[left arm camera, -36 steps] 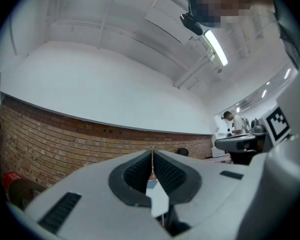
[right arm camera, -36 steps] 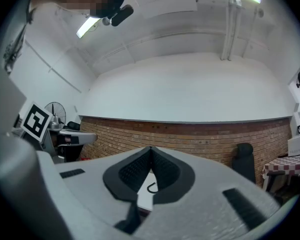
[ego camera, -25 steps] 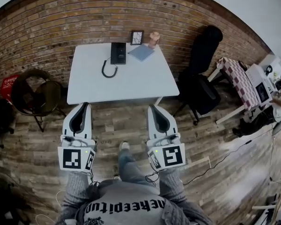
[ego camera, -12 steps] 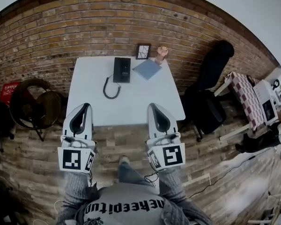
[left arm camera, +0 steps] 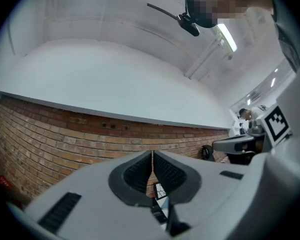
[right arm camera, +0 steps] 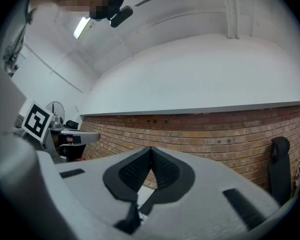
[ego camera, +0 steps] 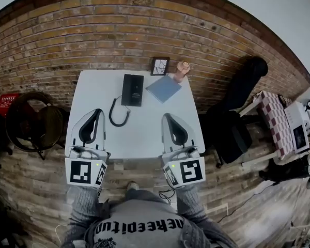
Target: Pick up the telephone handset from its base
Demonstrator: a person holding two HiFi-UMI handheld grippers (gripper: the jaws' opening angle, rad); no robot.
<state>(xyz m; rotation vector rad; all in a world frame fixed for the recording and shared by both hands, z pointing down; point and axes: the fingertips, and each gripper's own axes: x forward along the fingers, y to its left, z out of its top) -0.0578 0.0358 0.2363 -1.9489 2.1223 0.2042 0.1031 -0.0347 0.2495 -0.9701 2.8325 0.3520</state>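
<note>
1. Up top, head view: telephone (ego camera: pixel 133 90) sits at the far side of the white surface (ego camera: pixel 144 133), handset (ego camera: pixel 128 90) apparently on its base, coiled cord (ego camera: pixel 118 115) trailing toward you. Your left tongs (ego camera: pixel 96 112) & right tongs (ego camera: pixel 168 117) hover over the near edge, well apart from it.
2. Left gripper view: left tongs (left arm camera: pixel 152 159) pressed together, nothing btwn them.
3. Right gripper view: right tongs (right arm camera: pixel 151 154) pressed together too, empty.
4. Progress: nothing done yet; approach, opening, grasp & lift all remain.
</note>
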